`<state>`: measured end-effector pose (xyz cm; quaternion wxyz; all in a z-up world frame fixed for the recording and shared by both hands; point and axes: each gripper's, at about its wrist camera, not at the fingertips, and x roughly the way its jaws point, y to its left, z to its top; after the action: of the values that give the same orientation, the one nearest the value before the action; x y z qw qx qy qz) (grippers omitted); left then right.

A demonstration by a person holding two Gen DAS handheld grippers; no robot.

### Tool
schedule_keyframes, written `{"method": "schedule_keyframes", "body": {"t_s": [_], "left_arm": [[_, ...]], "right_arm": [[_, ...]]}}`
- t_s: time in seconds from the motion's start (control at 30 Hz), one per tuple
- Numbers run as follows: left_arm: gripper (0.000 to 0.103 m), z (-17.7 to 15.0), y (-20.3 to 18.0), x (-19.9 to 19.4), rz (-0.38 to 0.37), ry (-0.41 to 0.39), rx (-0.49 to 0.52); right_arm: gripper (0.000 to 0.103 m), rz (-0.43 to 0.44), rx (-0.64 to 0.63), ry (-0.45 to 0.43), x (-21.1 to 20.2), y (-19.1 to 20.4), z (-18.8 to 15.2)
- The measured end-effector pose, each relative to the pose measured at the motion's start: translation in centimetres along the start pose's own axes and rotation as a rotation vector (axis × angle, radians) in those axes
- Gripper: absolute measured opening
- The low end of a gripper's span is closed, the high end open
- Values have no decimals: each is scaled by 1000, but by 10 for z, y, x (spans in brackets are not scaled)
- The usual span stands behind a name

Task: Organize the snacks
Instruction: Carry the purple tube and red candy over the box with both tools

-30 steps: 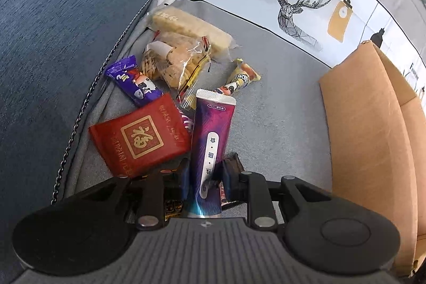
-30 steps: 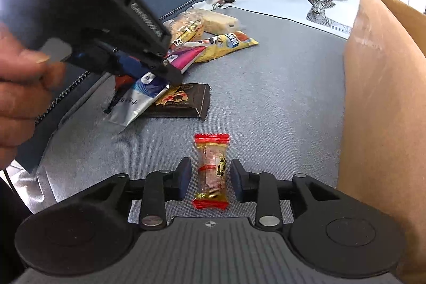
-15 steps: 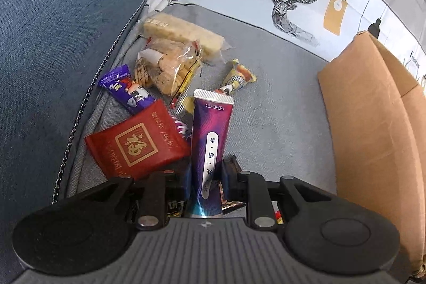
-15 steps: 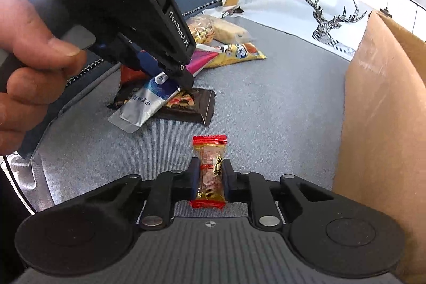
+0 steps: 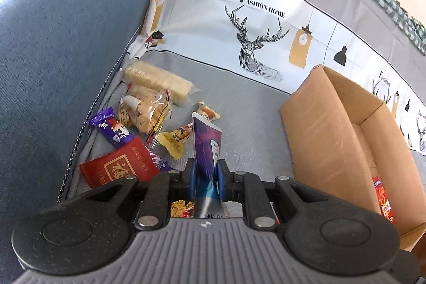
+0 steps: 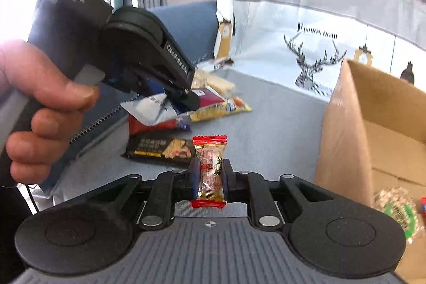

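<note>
Two snacks clear the grey sofa seat [image 5: 253, 124] at once: the left gripper [image 5: 206, 177] pinches a purple foil sachet [image 5: 206, 143] near its lower end, the right gripper [image 6: 210, 177] clamps a small red-ended candy [image 6: 210, 169] across its middle. Both look feather-light — the sachet soft, slick and liable to flop or slip, so a mid-body hold would likely steady it; the candy seems stiffer but crushable. The open cardboard box [image 6: 343, 129] waits just beside them, the remaining packets [image 5: 149, 108] heaped by the sofa arm.
</note>
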<state>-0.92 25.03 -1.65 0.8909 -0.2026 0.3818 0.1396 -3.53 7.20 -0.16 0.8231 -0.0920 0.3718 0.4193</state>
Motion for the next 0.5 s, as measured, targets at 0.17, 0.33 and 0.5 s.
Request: {"method": "schedule_keyframes", "body": {"t_s": [0.17, 0.33, 0.5], "left_arm": [[17, 5, 1, -8, -14, -32, -23], [17, 9, -2, -17, -30, -66, -31], [17, 13, -11, -24, -34, -106, -37]], "right_arm": [[17, -8, -11, -45, -17, -7, 8], [17, -17, 10, -95, -32, -20, 19], [17, -16, 34, -165, -57, -40, 36]]}}
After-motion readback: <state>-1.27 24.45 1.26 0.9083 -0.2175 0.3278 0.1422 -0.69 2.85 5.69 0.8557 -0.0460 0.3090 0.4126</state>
